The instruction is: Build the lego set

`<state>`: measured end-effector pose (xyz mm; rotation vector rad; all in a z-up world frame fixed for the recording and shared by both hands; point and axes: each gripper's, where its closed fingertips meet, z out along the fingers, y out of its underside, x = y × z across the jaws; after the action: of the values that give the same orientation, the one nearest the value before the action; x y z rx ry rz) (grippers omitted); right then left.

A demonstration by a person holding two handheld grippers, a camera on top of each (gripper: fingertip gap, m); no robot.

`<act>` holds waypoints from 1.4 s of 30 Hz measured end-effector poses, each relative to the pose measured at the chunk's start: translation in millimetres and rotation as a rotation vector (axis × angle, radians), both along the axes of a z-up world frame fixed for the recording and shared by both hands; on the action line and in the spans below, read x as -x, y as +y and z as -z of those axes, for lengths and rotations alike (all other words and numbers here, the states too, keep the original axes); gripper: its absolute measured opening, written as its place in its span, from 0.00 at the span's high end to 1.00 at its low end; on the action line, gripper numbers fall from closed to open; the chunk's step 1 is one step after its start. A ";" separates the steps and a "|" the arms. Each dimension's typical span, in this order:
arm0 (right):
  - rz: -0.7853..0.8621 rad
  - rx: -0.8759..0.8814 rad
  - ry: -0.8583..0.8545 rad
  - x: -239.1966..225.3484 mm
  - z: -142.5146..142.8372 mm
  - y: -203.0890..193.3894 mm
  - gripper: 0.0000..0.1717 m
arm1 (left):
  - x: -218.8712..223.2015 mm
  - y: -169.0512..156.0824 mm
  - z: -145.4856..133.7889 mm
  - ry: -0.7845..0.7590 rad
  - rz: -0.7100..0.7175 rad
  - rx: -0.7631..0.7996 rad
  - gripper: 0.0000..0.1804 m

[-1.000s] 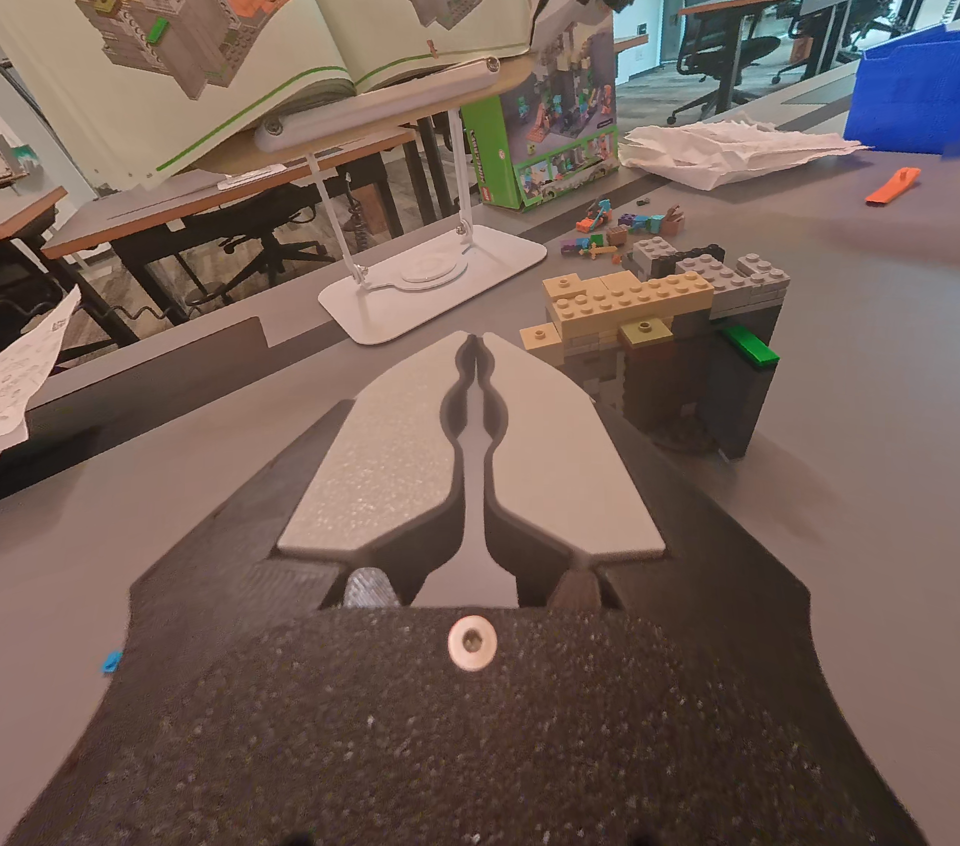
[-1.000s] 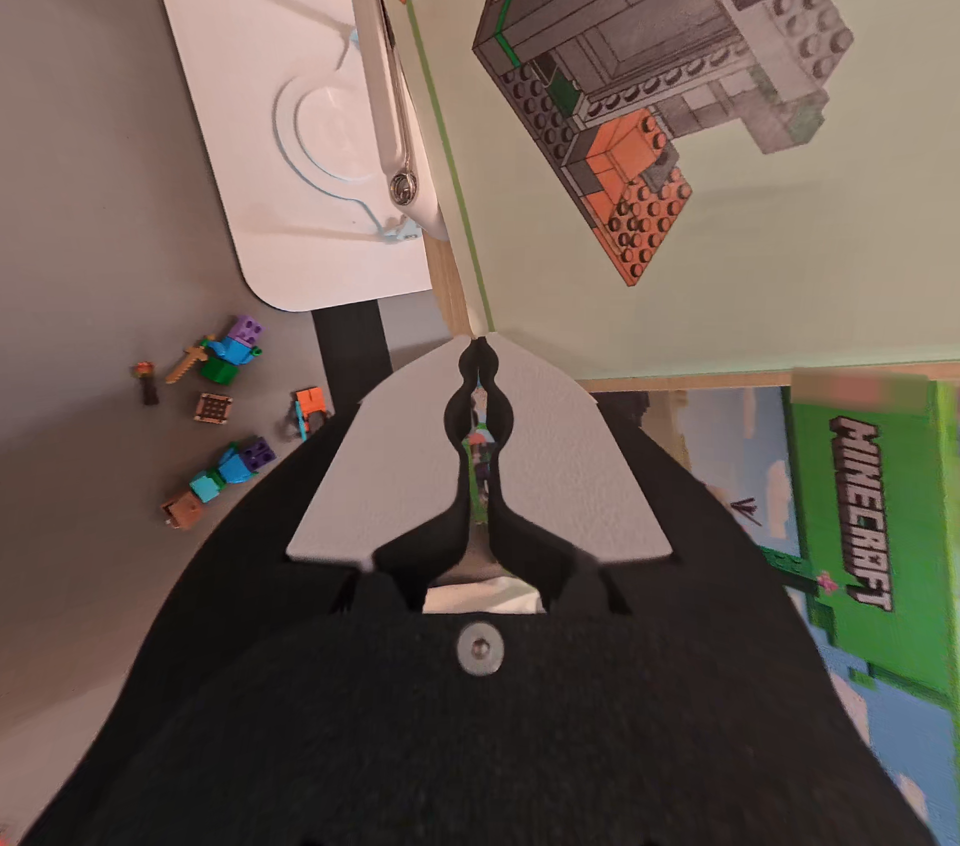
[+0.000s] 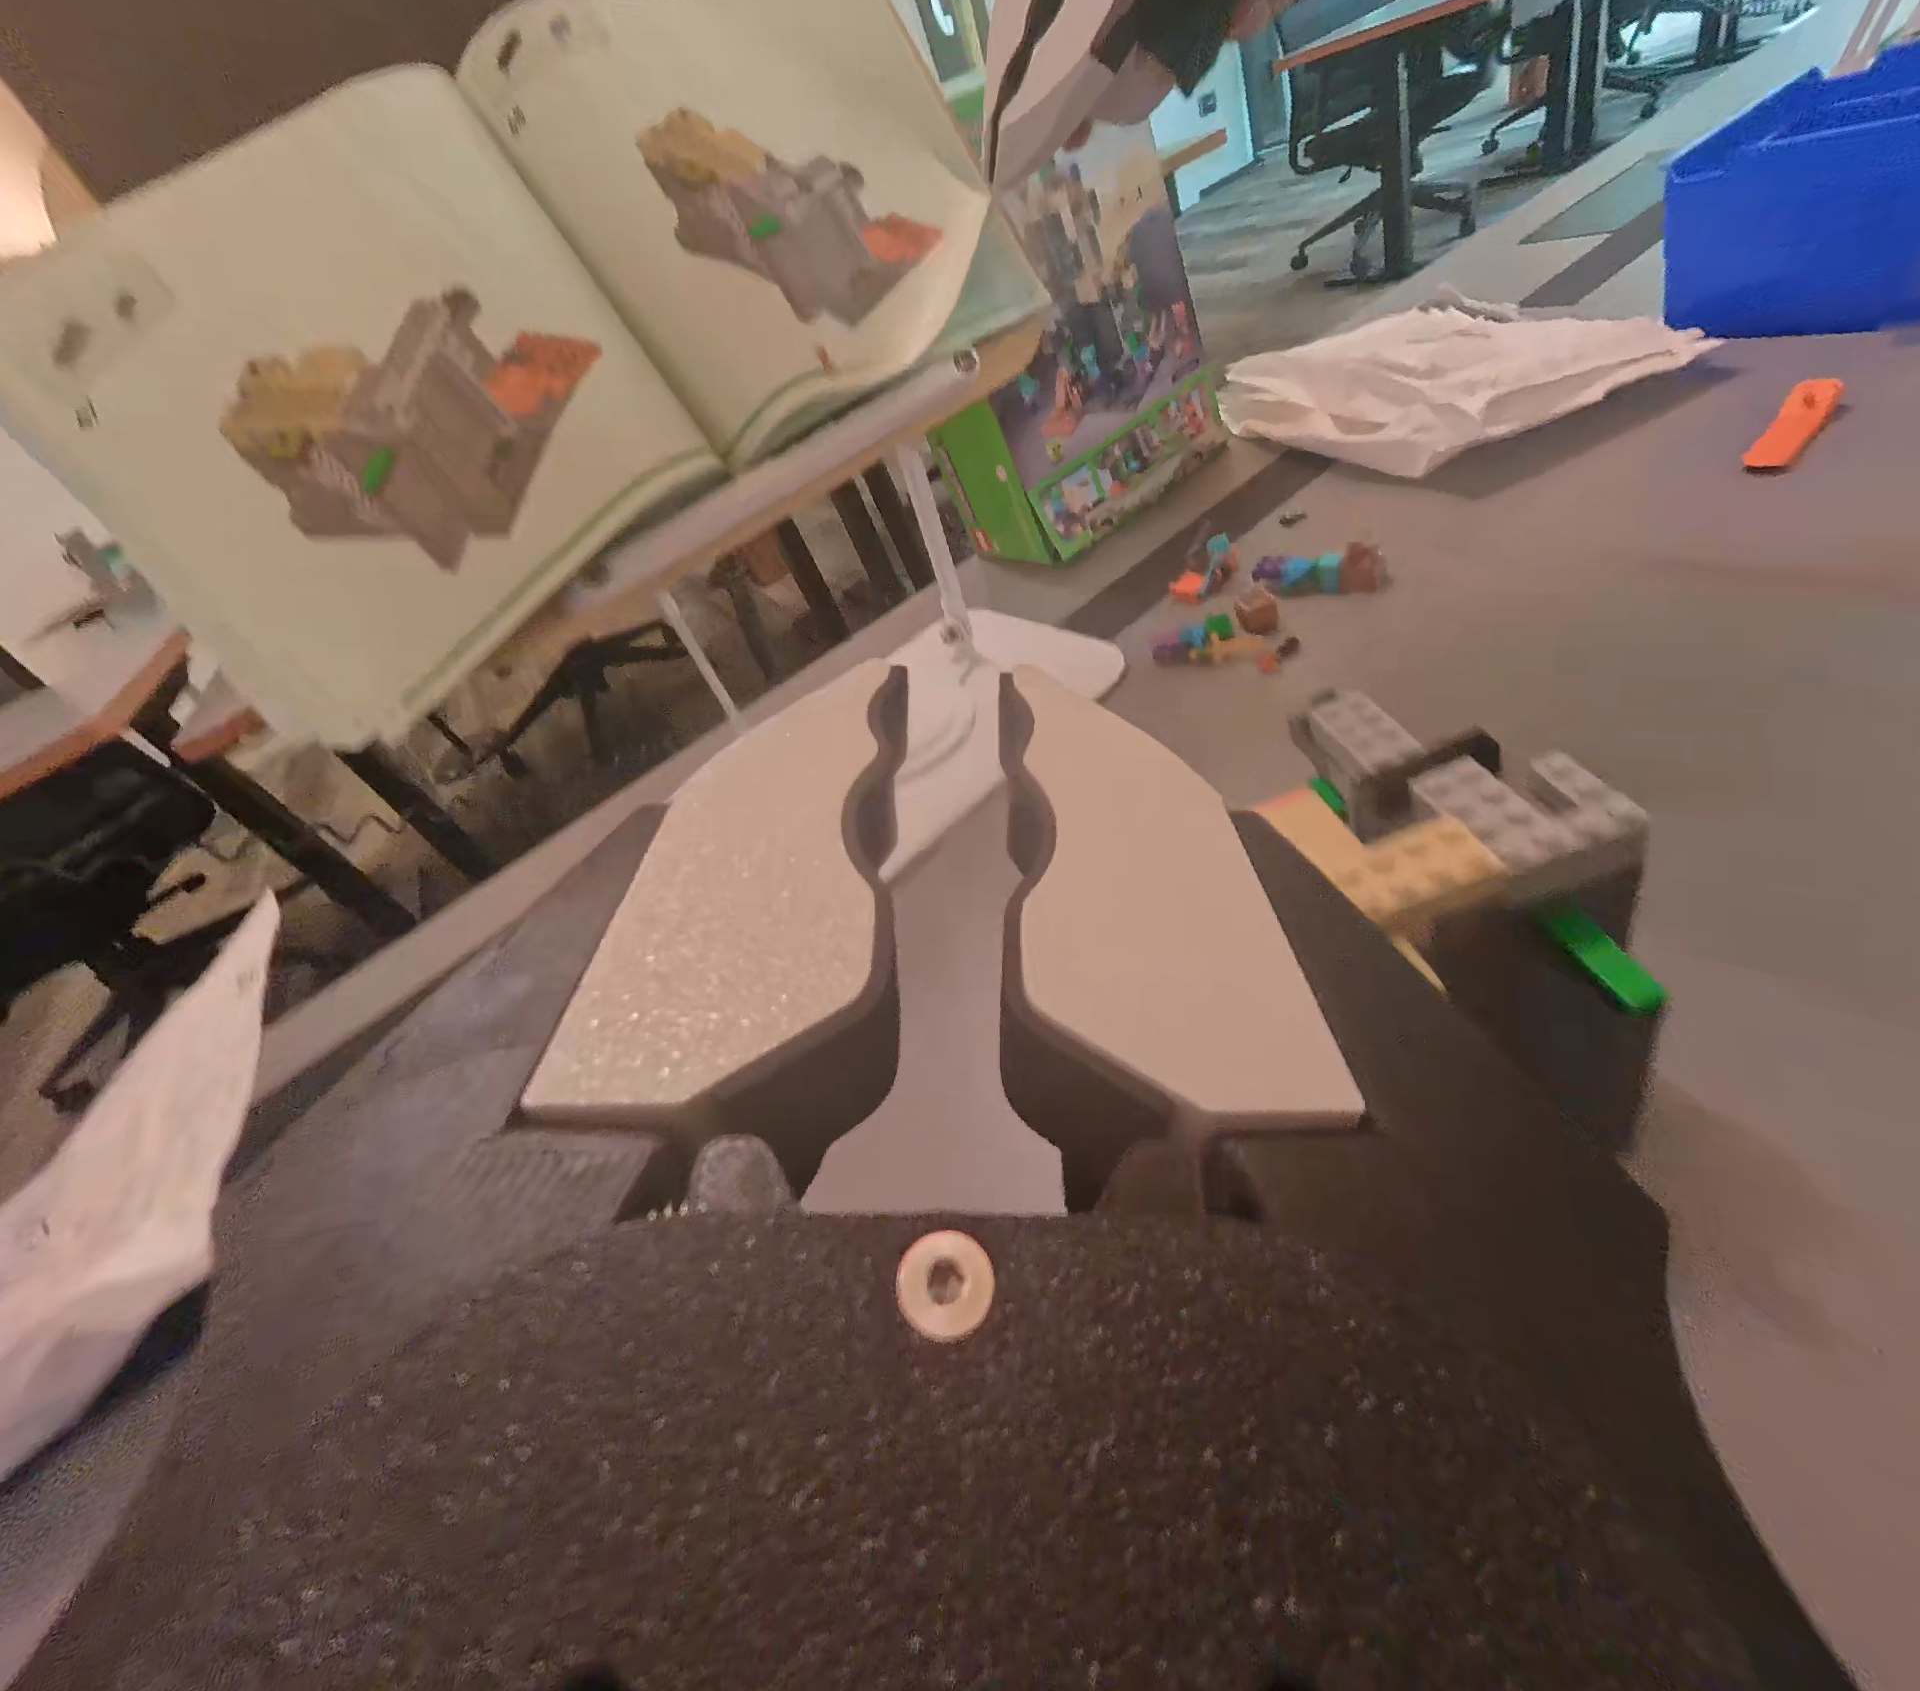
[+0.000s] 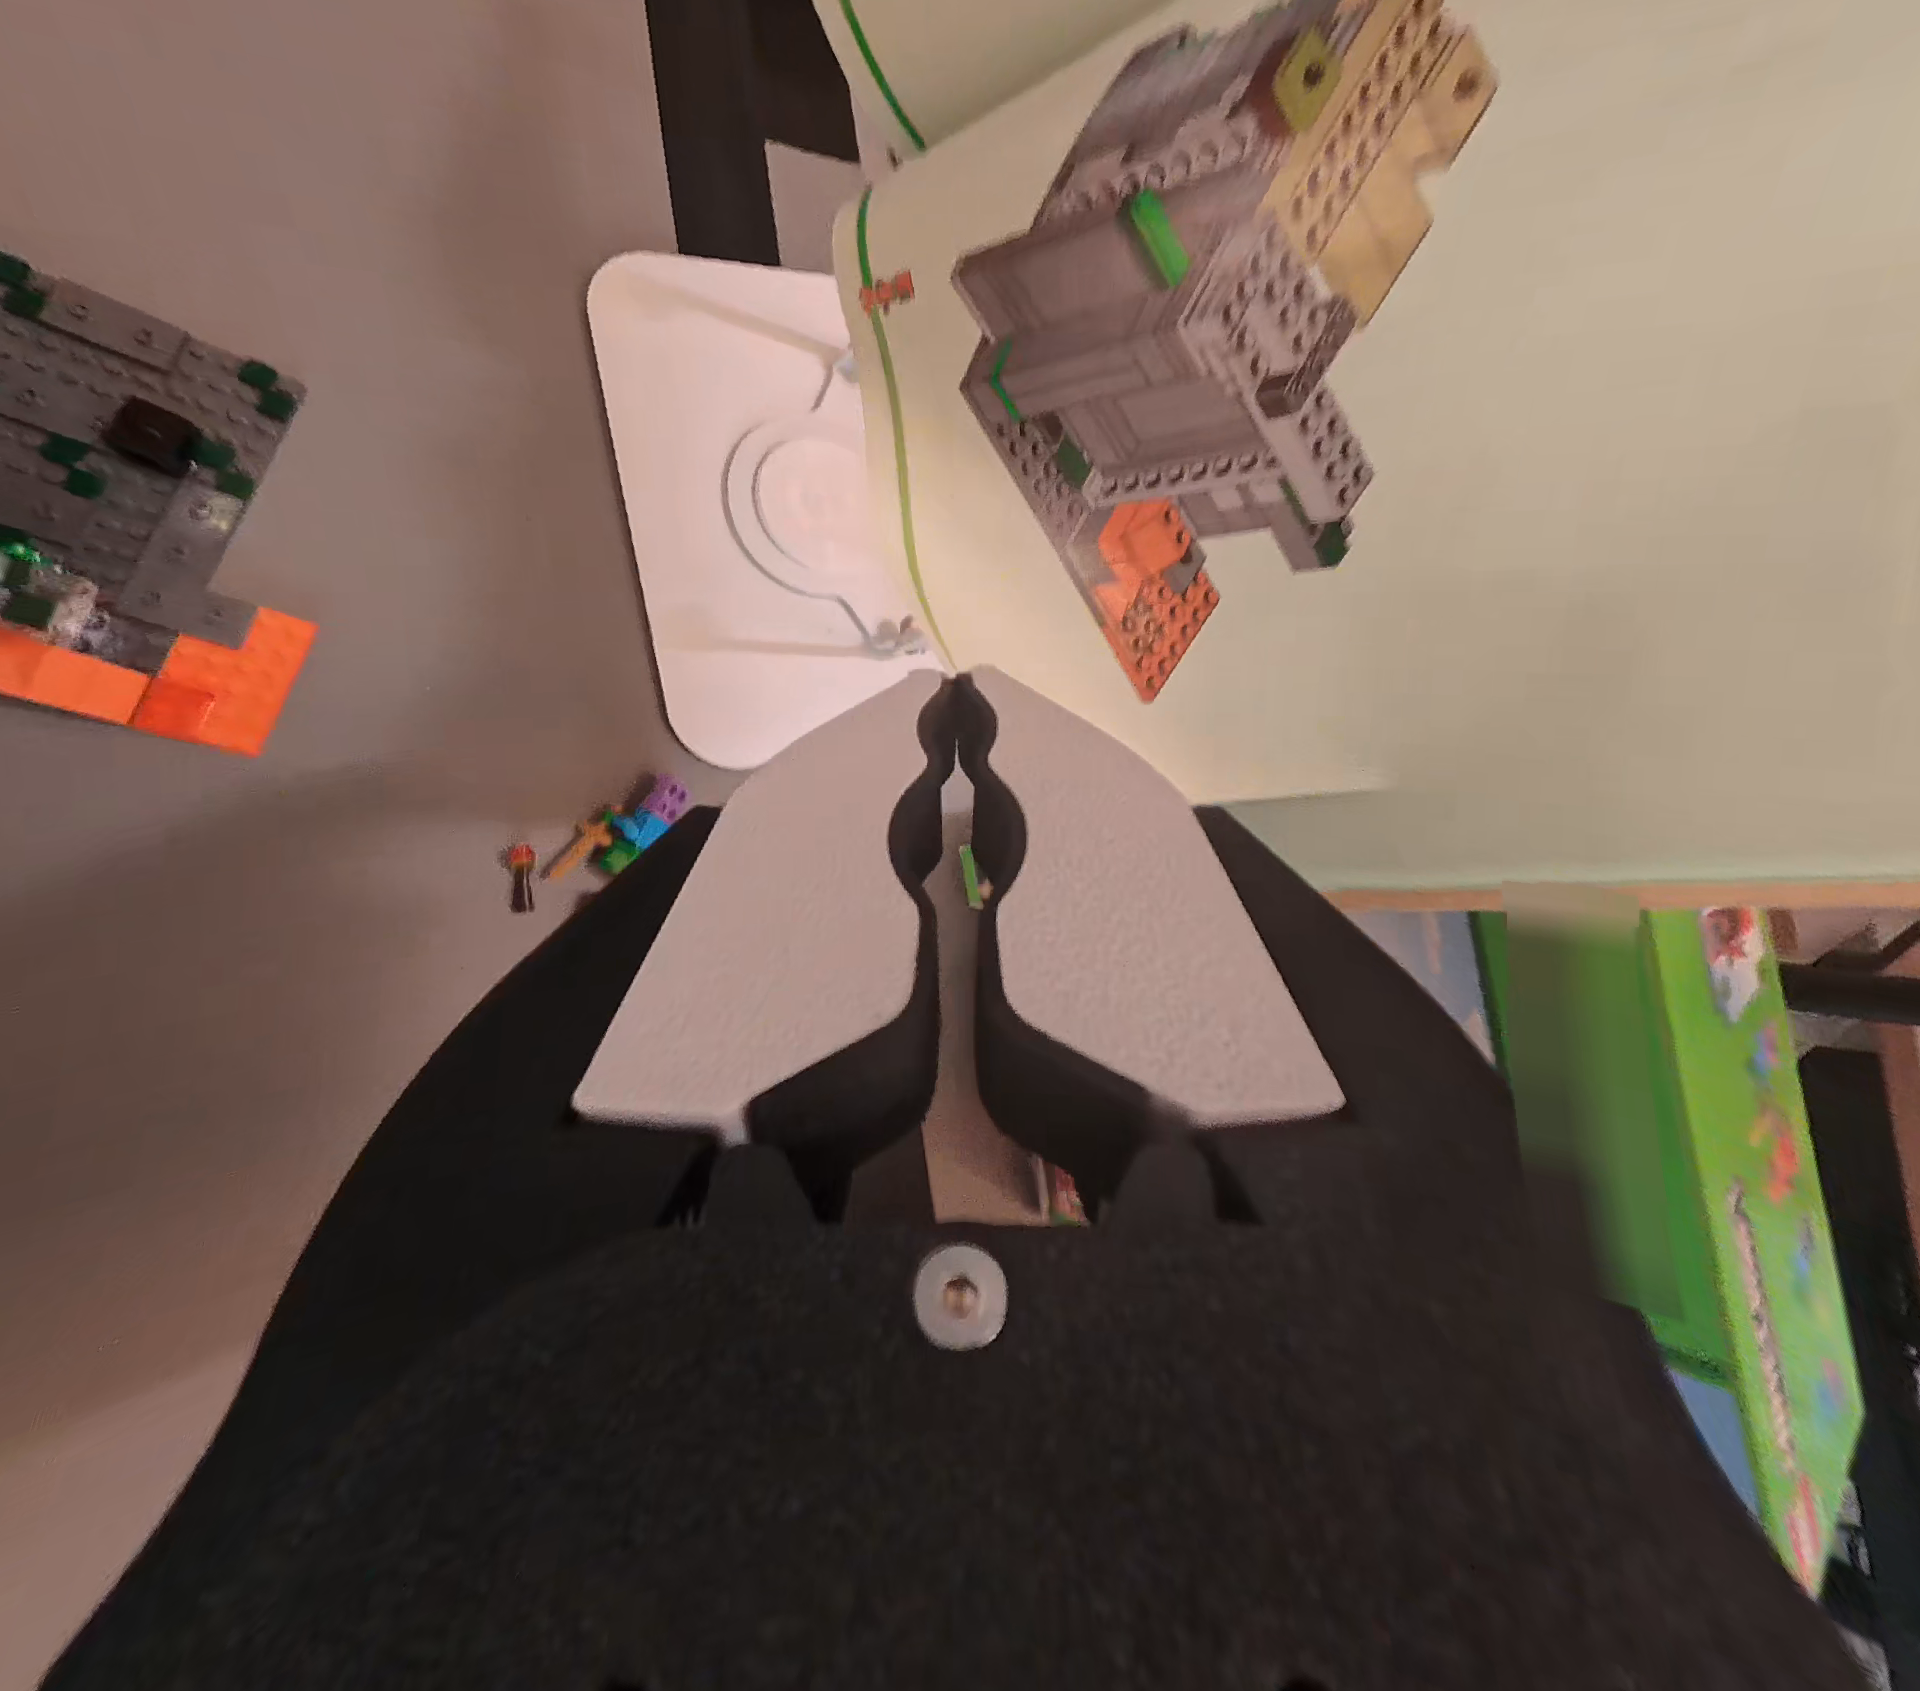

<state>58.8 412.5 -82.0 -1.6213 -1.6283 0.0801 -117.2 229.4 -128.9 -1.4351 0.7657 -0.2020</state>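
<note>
A grey table in an open office; desks and wheeled chairs stand on a carpeted floor behind it. The left gripper hovers low over the table with its fingers apart and nothing between them, just beside a grey, tan and green brick model on its right. Ahead of it, a white stand carries an open instruction booklet. The right gripper, fingers together, is clamped on the lower corner of the booklet's page, which curves up from the stand. Farther back on the table lie a green toy box, loose small bricks, a crumpled white bag, an orange tool and a blue bin. A flat grey and orange brick plate lies to the stand's other side
</note>
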 end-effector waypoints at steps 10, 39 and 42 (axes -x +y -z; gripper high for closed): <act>-0.068 0.001 0.120 46.9 -20.3 -14.0 1.00 | -61.7 83.0 -53.0 0.108 0.061 -0.094 0.86; -0.009 -0.889 -0.291 -20.1 47.5 48.0 0.95 | -65.7 96.1 -8.2 0.123 0.060 -0.008 0.87; -0.012 -0.909 -0.285 -18.4 41.0 44.7 1.00 | -65.2 95.8 -5.5 0.119 0.062 -0.003 0.88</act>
<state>77.2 457.3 -123.0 -0.9296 -1.5306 -0.8038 -51.9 325.1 -123.5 -1.4318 0.9084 -0.1639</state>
